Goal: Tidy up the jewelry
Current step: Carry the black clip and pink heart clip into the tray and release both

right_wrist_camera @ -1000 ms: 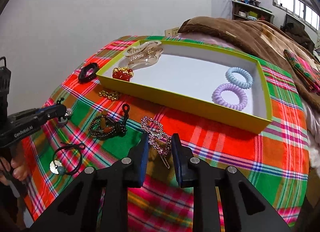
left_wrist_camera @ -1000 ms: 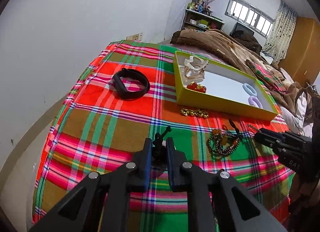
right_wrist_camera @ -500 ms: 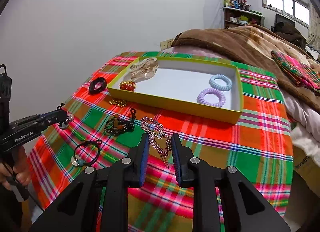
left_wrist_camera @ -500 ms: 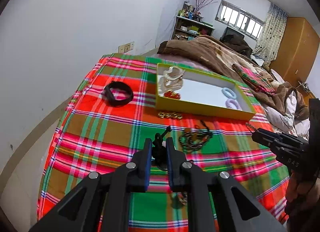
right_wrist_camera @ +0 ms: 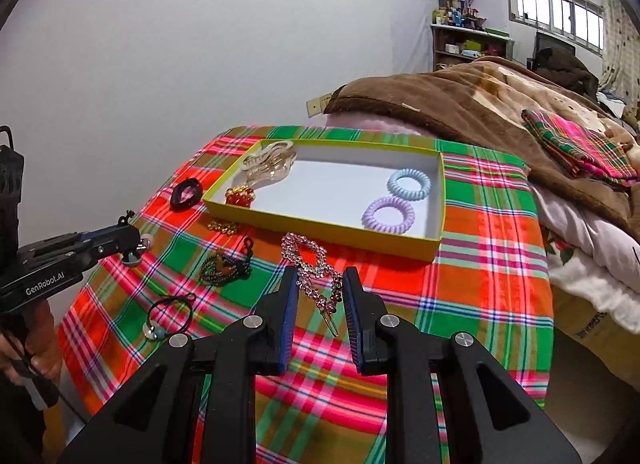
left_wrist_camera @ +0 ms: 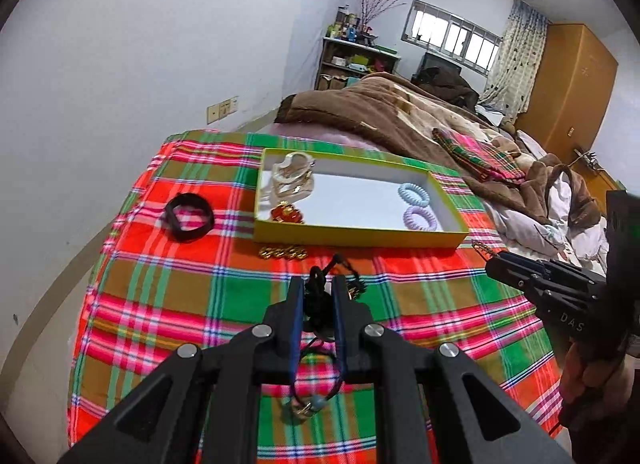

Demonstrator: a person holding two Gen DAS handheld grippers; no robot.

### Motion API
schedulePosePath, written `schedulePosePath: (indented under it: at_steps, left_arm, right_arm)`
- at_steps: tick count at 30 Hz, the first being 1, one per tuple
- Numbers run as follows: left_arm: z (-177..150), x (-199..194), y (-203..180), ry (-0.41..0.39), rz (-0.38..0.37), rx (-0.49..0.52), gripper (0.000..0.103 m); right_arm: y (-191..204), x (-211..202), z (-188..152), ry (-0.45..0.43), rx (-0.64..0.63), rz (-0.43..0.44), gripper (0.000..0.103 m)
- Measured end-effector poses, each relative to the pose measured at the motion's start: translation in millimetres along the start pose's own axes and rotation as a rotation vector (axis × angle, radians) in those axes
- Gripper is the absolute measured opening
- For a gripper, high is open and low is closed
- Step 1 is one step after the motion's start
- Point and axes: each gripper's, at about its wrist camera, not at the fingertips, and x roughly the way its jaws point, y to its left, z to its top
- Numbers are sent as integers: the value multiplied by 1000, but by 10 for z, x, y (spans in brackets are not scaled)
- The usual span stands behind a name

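Compared with a second ago, both grippers are seen higher above the plaid cloth [left_wrist_camera: 168,304]. A black hair tie [left_wrist_camera: 318,300] is clamped by the left gripper [left_wrist_camera: 316,304]. A rhinestone clip [right_wrist_camera: 316,276] (lifted clear) is pinched by the right gripper [right_wrist_camera: 320,304], short of the yellow box [right_wrist_camera: 436,224].

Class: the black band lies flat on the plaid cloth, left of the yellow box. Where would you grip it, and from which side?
Grip the black band across one strand of its loop, from above: it lies flat and hollow, so one finger fits inside.
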Motion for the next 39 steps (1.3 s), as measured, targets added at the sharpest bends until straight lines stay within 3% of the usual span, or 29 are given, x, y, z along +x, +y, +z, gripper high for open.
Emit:
schedulePosePath:
  at_steps: [10,23,39]
  left_arm:
    - [363,313,-161,8,-27,46,14]
    - [877,1113,-245,60,-30,94,14]
    - [1036,1920,-171,140,9,92,14]
  right_arm:
    - [-281,199,301,-6,24,-29,23]
    - [-629,835,701,39,39,-93,23]
    - [-821,1502,865,117,9,-178,23]
